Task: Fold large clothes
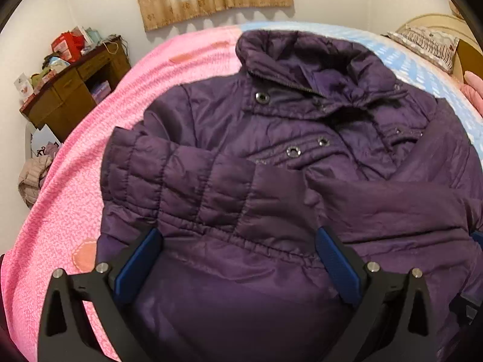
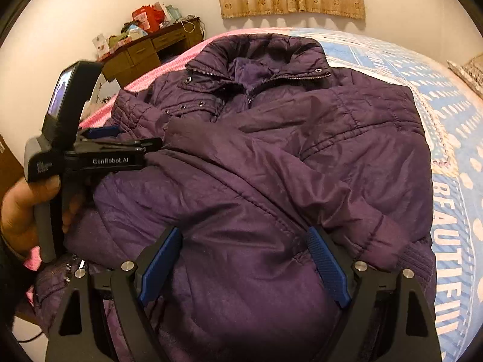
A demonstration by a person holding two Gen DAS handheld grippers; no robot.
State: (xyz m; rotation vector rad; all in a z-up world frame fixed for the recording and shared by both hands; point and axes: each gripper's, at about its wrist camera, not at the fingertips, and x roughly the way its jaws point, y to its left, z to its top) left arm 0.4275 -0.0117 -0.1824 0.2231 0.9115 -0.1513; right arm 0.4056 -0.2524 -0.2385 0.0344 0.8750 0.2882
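Left wrist: purple jacket (image 1: 271, 157) lies beneath the open hand-held gripper (image 1: 238, 238).

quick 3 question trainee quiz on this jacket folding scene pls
1. True or false: both sleeves lie folded across the front of the purple jacket.
2. Which cover lies under the jacket's collar end in the right wrist view? A) pink blanket B) blue printed sheet C) both meet there
3. Fill in: the left gripper is ___ with nothing pressed between its pads.

Key: 1 true; 2 C; 3 open
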